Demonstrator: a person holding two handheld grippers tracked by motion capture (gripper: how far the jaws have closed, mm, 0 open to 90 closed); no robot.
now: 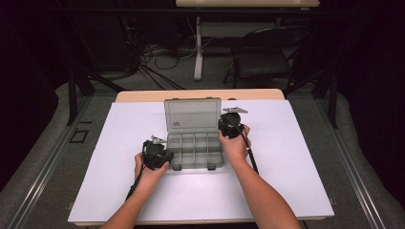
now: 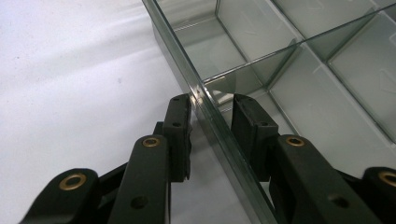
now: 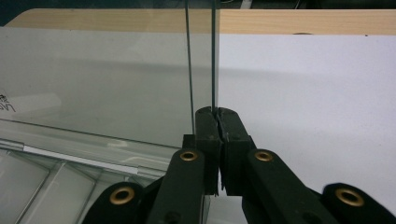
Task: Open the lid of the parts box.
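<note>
A clear plastic compartment box (image 1: 196, 151) sits mid-table, its lid (image 1: 192, 114) standing upright at the back. My left gripper (image 1: 167, 155) is at the box's front left corner. In the left gripper view its jaws straddle the box's left wall (image 2: 187, 70), one outside and one inside; the left gripper (image 2: 211, 109) is shut on that wall. My right gripper (image 1: 223, 125) is at the lid's right side. In the right gripper view the right gripper (image 3: 216, 114) is shut on the lid's thin right edge, with the lid (image 3: 102, 84) spreading to the left. The compartments (image 2: 355, 60) look empty.
The box rests on a white sheet (image 1: 286, 157) over a wooden table (image 1: 143, 95). Beyond the far edge lie floor cables (image 1: 157, 62), a table leg (image 1: 197, 47) and a dark chair (image 1: 267, 57). White sheet stretches to either side of the box.
</note>
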